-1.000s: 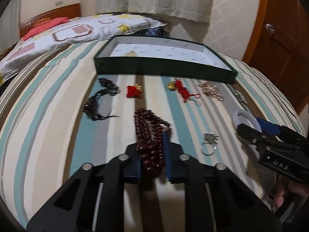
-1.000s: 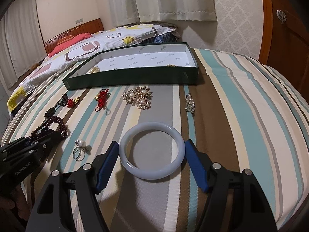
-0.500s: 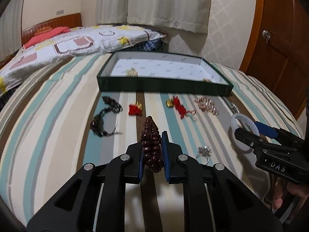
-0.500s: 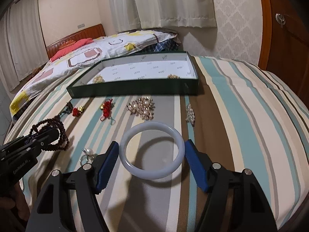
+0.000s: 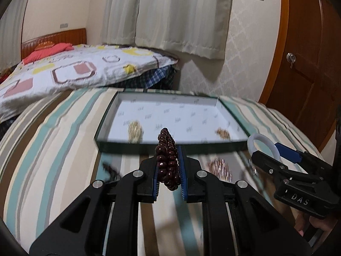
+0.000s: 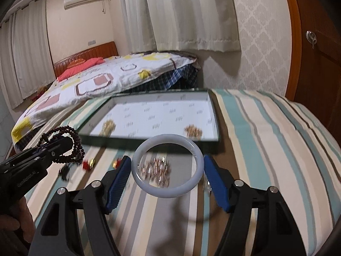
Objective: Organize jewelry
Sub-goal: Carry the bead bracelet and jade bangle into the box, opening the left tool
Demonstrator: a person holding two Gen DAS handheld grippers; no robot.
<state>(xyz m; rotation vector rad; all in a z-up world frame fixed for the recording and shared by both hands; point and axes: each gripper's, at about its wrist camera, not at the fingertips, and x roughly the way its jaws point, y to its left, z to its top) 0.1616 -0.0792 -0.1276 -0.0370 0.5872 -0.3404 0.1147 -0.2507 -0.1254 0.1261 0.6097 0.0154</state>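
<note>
Change since a second ago: both grippers have risen off the striped bedcover [image 6: 266, 140], lifting the bead string and the bangle clear of it; the green box now sits closer in both views.
Left gripper [image 5: 169, 170]: clamped together on the dark red bead string [image 5: 167, 160], the blue pads pressing it from both sides.
Bead string, look: round glossy maroon beads bunched in several strands; in the left wrist view they stand up between the pads and dangle below them; in the right wrist view a loop droops from the gripper.
Right gripper [image 6: 167, 168]: jaws spread wide but closed on the bangle [image 6: 167, 166], one blue pad against each side of the ring.
Bangle, look: smooth, pale milky blue-white, an unbroken ring, held nearly flat above the bedcover.
Green box [image 6: 215, 115]: shallow, dark green walls, white printed lining, lying on the bedcover beyond both grippers.
Inside the box: two gold-toned pieces, blurred, one near the front left [image 5: 134, 131], one near the front right [image 5: 222, 133].
In front of the box: a pearl-and-gold cluster [image 6: 157, 170] on the bedcover, seen through the bangle; small red ornaments [image 6: 88, 163] to its left; all smeared by motion.
Behind the box: a patterned quilt [image 5: 70, 70].
Person: a hand [image 6: 10, 219] grips the left gripper's handle at the lower left of the right wrist view.
</note>
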